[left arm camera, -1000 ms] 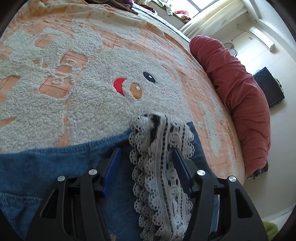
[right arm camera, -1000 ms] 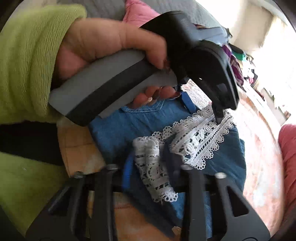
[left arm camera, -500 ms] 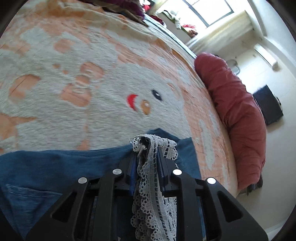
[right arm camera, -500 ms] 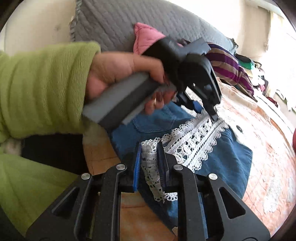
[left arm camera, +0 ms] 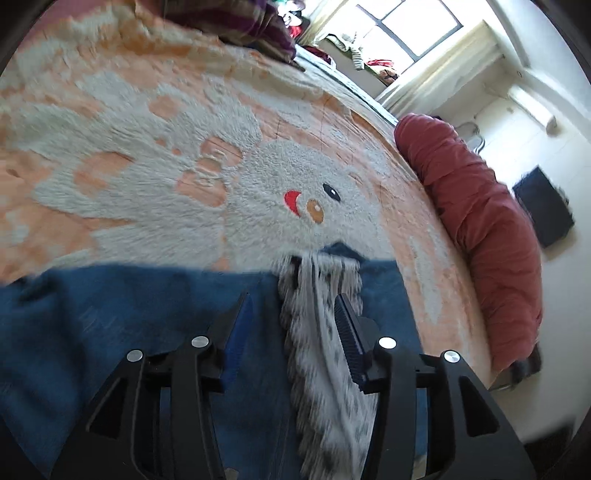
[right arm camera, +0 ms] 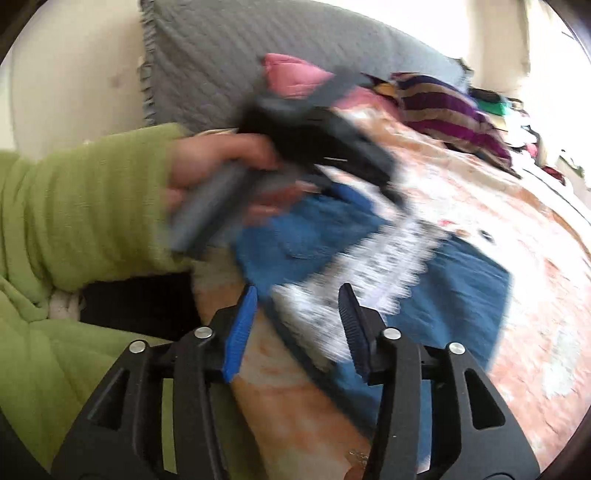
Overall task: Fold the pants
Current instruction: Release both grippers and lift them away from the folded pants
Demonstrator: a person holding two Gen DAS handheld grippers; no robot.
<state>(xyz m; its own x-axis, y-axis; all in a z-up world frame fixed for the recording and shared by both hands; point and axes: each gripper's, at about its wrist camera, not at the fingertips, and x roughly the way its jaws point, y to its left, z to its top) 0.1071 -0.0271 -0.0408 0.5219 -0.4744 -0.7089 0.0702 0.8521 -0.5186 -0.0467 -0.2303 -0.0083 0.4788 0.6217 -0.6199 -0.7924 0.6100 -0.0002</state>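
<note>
Daylight enters from the window (left arm camera: 417, 29) at one o'clock, overexposed to white glare. Motion blur smears the lace trim (left arm camera: 325, 332) and the left hand (right arm camera: 218, 166). Fisheye curvature and dark vignetting mark all edges.

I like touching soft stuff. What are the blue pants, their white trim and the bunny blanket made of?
Pants: probably denim, matte blue woven cloth with stitched seams. White trim: looks like lace, with a scalloped edge, though blurred. Bunny blanket: fuzzy, tufted pile on smoother peach fabric.
</note>
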